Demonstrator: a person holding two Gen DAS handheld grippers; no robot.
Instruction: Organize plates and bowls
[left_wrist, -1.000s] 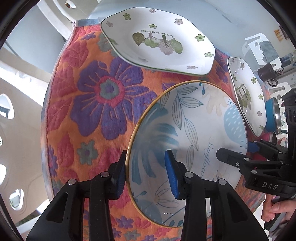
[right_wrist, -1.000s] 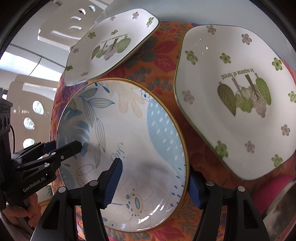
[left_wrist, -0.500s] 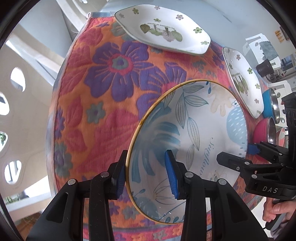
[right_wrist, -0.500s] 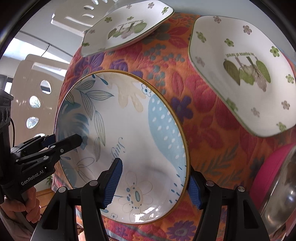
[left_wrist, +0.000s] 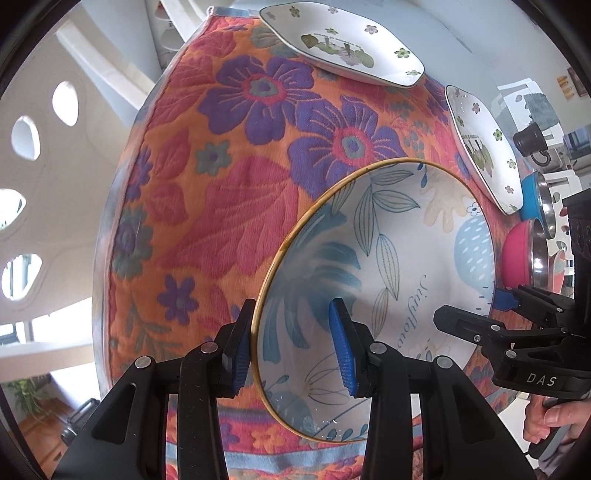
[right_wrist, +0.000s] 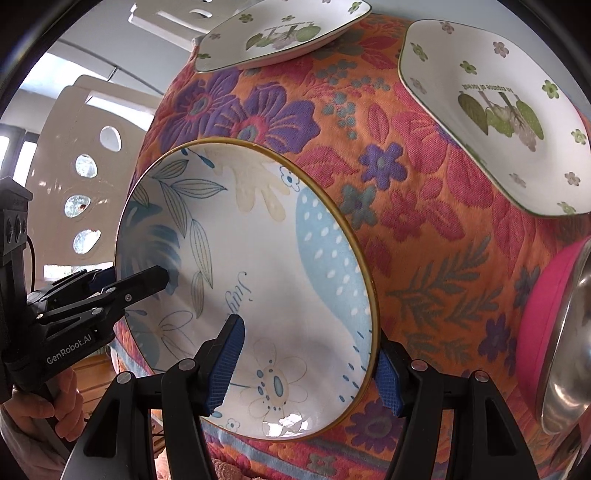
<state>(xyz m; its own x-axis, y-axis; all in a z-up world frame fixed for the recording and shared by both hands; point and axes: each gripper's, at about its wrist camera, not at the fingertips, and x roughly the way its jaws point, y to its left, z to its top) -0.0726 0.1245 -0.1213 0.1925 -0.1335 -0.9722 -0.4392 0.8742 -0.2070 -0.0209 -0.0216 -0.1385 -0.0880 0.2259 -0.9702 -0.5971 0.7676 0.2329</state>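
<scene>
A round white bowl with blue leaves and a gold rim (left_wrist: 391, 266) (right_wrist: 258, 266) is held above the orange floral tablecloth (left_wrist: 221, 184) (right_wrist: 424, 206). My left gripper (left_wrist: 291, 347) is shut on the bowl's left rim, one pad inside and one outside. My right gripper (right_wrist: 310, 362) is shut on the opposite rim; it also shows in the left wrist view (left_wrist: 476, 310). The left gripper shows in the right wrist view (right_wrist: 129, 280). Two white angular plates with green flowers (left_wrist: 343, 48) (left_wrist: 484, 147) lie at the far side; they also show in the right wrist view (right_wrist: 280, 33) (right_wrist: 498, 114).
A blue metal bowl (left_wrist: 535, 199) and a pink metal bowl (left_wrist: 521, 254) (right_wrist: 550, 317) stand at the right of the table. White chairs with oval holes (right_wrist: 85, 166) stand beyond the table's left edge. A dark mug (left_wrist: 532, 140) sits in the background.
Both grippers have lifted the bowl and drawn it back toward the near table edge. The two white plates now look smaller and farther away.
</scene>
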